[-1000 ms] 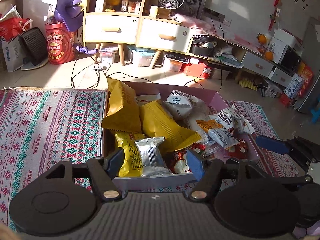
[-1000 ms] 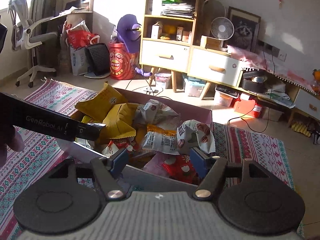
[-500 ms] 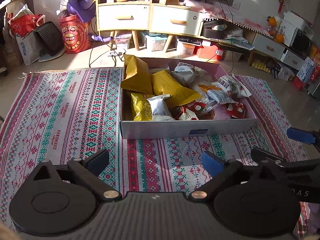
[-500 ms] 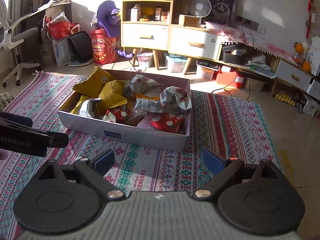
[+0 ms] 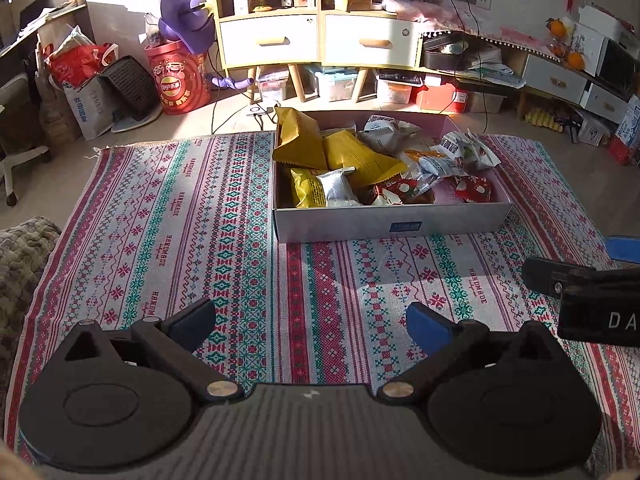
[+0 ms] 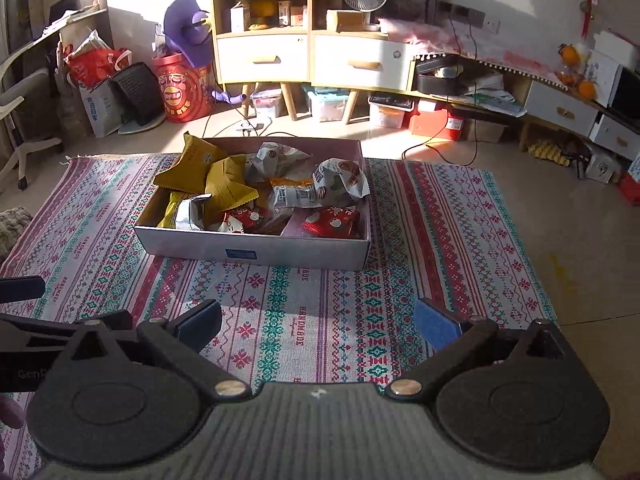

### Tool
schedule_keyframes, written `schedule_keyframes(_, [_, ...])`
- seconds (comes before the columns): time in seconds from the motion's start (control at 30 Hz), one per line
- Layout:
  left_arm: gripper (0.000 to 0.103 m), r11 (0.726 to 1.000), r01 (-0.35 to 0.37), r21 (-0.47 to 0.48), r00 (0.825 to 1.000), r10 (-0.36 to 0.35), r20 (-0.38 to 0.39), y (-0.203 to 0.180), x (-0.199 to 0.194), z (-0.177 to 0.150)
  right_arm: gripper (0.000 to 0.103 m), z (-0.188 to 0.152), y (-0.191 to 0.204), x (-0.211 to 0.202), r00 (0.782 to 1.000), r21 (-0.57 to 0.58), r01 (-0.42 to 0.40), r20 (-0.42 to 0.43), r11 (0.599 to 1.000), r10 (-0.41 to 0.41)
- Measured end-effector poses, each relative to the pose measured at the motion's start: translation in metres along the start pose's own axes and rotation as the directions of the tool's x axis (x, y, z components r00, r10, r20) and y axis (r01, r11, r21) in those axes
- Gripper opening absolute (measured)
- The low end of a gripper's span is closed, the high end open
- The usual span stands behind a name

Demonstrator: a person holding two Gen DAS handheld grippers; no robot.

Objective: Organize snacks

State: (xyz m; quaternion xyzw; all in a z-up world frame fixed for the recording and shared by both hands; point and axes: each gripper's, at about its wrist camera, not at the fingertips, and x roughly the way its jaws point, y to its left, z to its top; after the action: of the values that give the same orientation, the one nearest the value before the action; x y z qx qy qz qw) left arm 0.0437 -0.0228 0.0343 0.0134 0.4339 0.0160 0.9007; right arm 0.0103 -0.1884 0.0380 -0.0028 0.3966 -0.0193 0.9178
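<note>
A shallow cardboard box [image 5: 392, 229] [image 6: 256, 254] stands on a patterned rug and holds several snack packets. Among them are yellow bags [image 5: 300, 136] [image 6: 224, 184], a silver packet [image 5: 336, 189] and red packets [image 5: 473, 190] [image 6: 332, 220]. My left gripper [image 5: 310, 318] hangs over the rug in front of the box, wide open and empty. The jaws of my right gripper [image 6: 316, 320] are opening, with only rug between them. Each gripper shows at the edge of the other's view, the right one [image 5: 592, 300] on the right and the left one [image 6: 24, 336] on the left.
The rug [image 5: 160, 240] spreads wide to the left of the box. Behind it stand a wooden drawer cabinet [image 5: 272, 40], a red drum [image 5: 178, 80], bags [image 5: 80, 64] and floor cables. A grey knitted cushion [image 5: 24, 264] lies at the left. An office chair [image 6: 24, 120] is far left.
Both grippers have pulled back from the box's front edge and now hang over the bare rug. Both sets of jaws have spread from half open to wide. The packets stay in the box.
</note>
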Motion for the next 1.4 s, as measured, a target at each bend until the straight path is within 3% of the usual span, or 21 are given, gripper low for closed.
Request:
schedule_keyframes(0.13, [0.103, 1.000, -0.014, -0.014, 1.000, 0.014, -0.015, 0.001, -0.002, -0.010, 0.102, -0.012, -0.002, 0.005, 0.999, 0.014, 0.022, -0.041, 1.000, -0.022])
schedule_keyframes(0.43, [0.103, 0.999, -0.002, -0.032, 1.000, 0.002, -0.014, 0.001, -0.006, -0.016, 0.102, -0.010, -0.002, 0.009, 0.999, 0.030, 0.034, -0.032, 0.999, -0.033])
schedule_keyframes(0.67, [0.103, 0.999, -0.016, -0.050, 1.000, 0.015, -0.019, 0.003, -0.002, -0.017, 0.102, -0.017, 0.000, 0.017, 0.997, 0.027, 0.035, -0.075, 0.999, -0.033])
schedule_keyframes(1.4, [0.103, 0.999, -0.010, -0.045, 1.000, 0.009, -0.024, 0.003, -0.002, -0.019, 0.102, -0.020, 0.009, 0.014, 0.997, -0.014, 0.027, -0.075, 1.000, -0.028])
